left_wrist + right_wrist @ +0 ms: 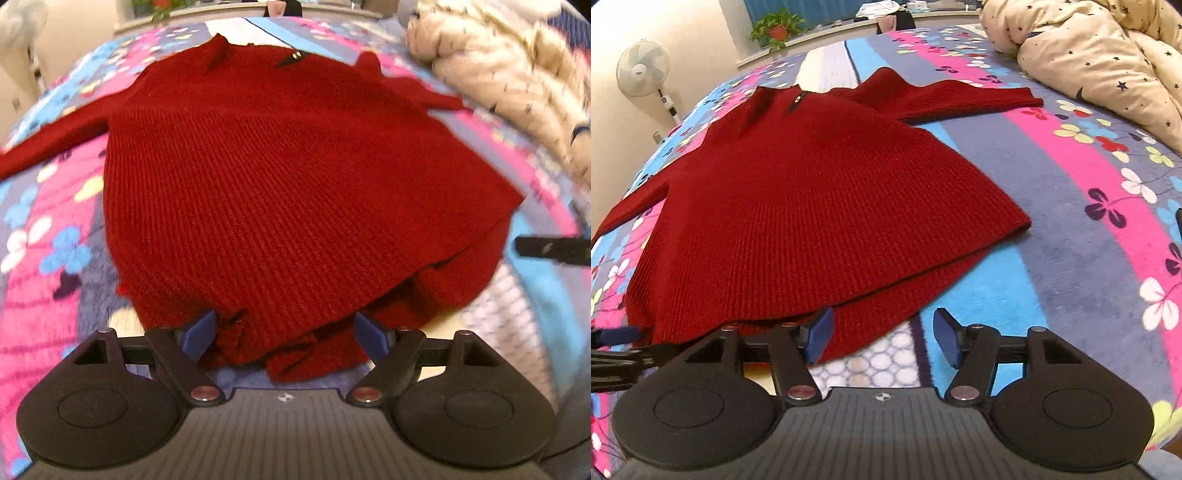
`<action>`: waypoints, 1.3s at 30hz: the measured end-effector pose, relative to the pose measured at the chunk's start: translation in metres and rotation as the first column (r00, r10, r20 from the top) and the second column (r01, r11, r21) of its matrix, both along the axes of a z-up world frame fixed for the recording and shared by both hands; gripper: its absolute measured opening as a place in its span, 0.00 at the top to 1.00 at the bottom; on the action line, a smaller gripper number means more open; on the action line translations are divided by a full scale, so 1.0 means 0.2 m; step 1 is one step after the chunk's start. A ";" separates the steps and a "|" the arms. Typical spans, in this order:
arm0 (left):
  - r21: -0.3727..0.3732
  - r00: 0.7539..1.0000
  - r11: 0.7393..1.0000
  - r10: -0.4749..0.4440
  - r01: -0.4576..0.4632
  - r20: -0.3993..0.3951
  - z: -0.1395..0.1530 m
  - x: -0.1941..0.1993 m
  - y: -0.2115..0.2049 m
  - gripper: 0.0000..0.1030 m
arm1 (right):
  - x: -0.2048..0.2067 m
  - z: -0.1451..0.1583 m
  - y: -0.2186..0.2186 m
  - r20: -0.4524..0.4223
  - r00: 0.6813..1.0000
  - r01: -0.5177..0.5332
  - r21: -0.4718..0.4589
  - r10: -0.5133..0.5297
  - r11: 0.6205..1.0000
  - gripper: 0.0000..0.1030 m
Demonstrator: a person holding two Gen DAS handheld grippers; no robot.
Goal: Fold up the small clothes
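Lying spread, collar away from the cameras, on a plush bed blanket (1071,177) striped in pink, blue and grey with a flower print, a dark red rib-knit sweater (798,192) is shown before any fold is made. Both sleeves are stretched outward; the right one reaches toward a cream quilt with dark stars (1108,66) heaped at the far right. The hem nearest the cameras is rumpled, with a lower layer showing beneath the upper one.

The left tool (284,334) is seen with its blue pads wide apart, the bunched hem lying between them but not pinched; nothing is held. The right tool (882,338) stands partly open at the hem's right corner, its left pad over the knit edge, its right pad over bare blanket; nothing is gripped there either.

The step in hand is judged to be the taking up of the hem at two points. For this to go well, both layers should be caught together at each corner, the pads closed fully on the thick knit before any lift, and the two grips kept level so that the fold line runs straight across the body. The creased hem is best smoothed first.

A standing white fan (642,70) and a potted plant (775,27) are visible beyond the bed.
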State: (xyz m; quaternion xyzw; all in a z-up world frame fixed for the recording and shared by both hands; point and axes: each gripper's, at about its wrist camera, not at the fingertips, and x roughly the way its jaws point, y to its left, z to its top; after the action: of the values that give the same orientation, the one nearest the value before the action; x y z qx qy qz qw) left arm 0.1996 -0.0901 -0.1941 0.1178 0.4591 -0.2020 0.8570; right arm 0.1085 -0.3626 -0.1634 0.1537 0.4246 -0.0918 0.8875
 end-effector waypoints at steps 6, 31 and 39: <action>0.148 0.992 0.984 0.082 -0.095 0.095 -0.03 0.02 0.02 0.16 | -0.01 -0.02 0.00 0.022 0.999 0.032 -0.029 -0.032 0.999 0.37; 0.003 0.907 0.907 0.420 -0.420 -0.024 0.20 0.43 0.31 0.09 | 0.30 -0.12 -0.48 0.107 0.984 0.167 -0.266 -0.143 0.950 0.23; 0.019 0.907 0.907 0.420 -0.420 -0.025 0.23 0.47 0.27 0.09 | 0.14 -0.22 -0.07 0.035 0.982 -0.156 -0.400 0.185 0.903 0.13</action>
State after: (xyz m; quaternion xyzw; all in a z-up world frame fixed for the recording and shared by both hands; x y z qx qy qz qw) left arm 0.2929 -0.0355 -0.1480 0.0191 0.4873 -0.0115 0.8729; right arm 0.1361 -0.3766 -0.2066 -0.0631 0.3771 -0.0919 0.9195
